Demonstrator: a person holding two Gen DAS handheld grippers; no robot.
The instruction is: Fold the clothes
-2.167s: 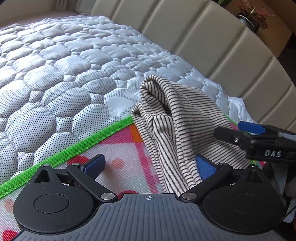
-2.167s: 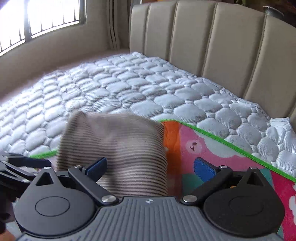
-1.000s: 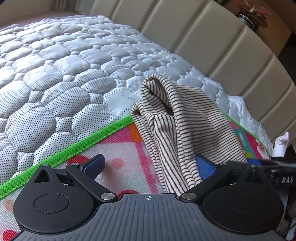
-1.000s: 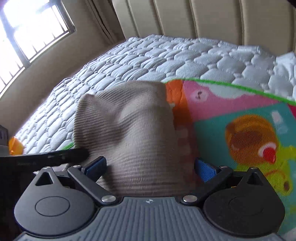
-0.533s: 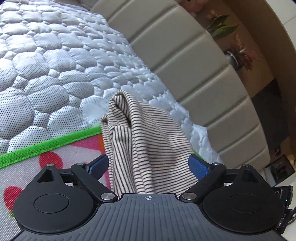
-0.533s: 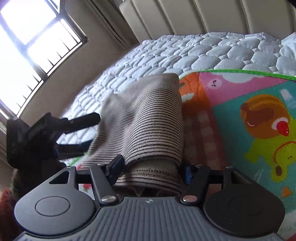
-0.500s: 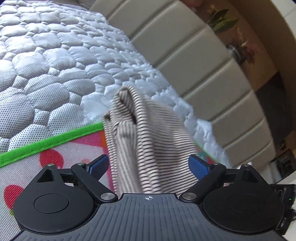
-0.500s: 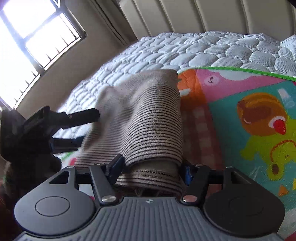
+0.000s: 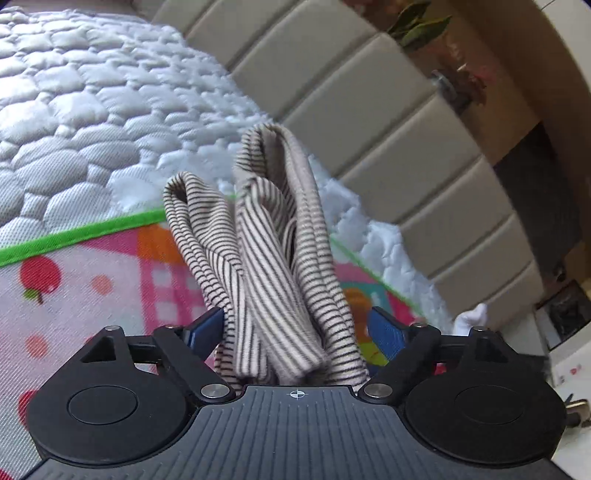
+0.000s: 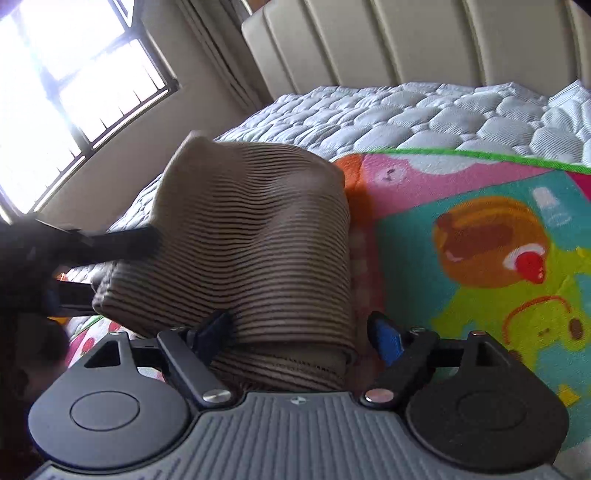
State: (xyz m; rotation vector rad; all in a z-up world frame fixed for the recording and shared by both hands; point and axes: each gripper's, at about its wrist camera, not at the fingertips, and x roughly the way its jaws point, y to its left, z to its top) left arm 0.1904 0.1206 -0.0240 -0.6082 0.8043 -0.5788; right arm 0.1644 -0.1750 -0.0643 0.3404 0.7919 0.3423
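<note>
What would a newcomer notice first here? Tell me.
The striped garment, bunched and standing up between the left tongs, whose jaws are closing. Beneath it lies a bright cartoon play mat edged in green, spread over the white quilted mattress before a beige padded headboard.

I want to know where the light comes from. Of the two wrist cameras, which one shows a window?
The right wrist camera: a bright barred window fills its upper left corner. The left wrist view shows a potted plant instead, and no window.

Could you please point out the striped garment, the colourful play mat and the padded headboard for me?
striped garment (image 9: 273, 258): left wrist view, on its bunched middle folds.
colourful play mat (image 10: 480, 236): right wrist view, on the teal cartoon panel.
padded headboard (image 9: 369, 110): left wrist view, on a beige panel.
</note>
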